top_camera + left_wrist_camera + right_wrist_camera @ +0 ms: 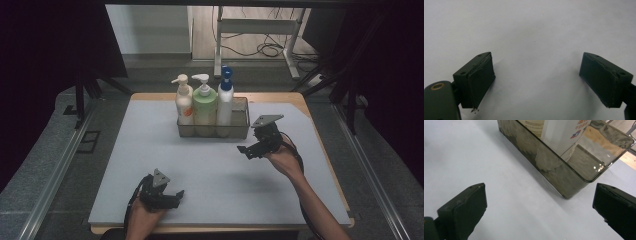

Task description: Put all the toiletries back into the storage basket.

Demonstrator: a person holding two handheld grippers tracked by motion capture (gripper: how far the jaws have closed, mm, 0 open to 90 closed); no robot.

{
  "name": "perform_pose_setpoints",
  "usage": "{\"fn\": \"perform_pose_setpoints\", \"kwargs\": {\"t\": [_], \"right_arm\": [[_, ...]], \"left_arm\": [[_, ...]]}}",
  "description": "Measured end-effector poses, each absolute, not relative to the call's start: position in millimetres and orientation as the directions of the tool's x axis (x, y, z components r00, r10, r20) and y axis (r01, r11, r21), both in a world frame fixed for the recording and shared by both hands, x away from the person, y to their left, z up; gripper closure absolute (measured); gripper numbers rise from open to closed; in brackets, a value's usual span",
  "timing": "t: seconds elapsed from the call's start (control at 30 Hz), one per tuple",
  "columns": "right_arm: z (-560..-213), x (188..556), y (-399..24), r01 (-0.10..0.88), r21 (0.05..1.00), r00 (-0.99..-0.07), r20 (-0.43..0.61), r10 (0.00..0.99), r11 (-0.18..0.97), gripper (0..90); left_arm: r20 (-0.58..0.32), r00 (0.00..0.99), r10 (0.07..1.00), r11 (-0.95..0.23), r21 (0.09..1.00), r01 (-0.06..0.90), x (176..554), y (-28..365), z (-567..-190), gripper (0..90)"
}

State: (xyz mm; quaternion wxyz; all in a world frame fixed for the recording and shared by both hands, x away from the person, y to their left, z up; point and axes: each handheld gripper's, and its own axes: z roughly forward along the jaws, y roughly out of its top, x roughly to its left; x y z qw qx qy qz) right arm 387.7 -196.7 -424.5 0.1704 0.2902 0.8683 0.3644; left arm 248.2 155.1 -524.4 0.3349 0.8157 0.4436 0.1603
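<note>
**Here, three bottles stand in one tray as two grippers wait open**

Here, on a grey table [150, 165], one smoky clear tray [240, 131] sits near the middle of the far edge and holds three pump bottles in a row: a white bottle with an orange label [184, 104] at the tray's left end, a green bottle [205, 107] beside it, and a white bottle with a blue pump [225, 100] next. The tray's right end holds nothing.

The right gripper [248, 151] hovers just off the tray's near right corner, its jaws spread wide with nothing between them; in the right gripper view the tray's corner [574, 185] lies ahead of the jaws, apart from both pads.

The left gripper [176, 196] rests near the table's near edge, left of centre, well apart from the tray. Its jaws also stand wide over bare tabletop [534, 32] and grip nothing.
</note>
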Motion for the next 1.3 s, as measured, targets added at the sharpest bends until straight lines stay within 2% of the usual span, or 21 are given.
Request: {"fn": "perform_pose_setpoints", "kwargs": {"t": [1.3], "right_arm": [[-450,327,-234,0.381,0.712,-0.782,-0.092,0.616,0.59,0.0]], "left_arm": [[-0.036,0.554,0.832,-0.381,0.689,0.617,248,155,-524,11.9]]}}
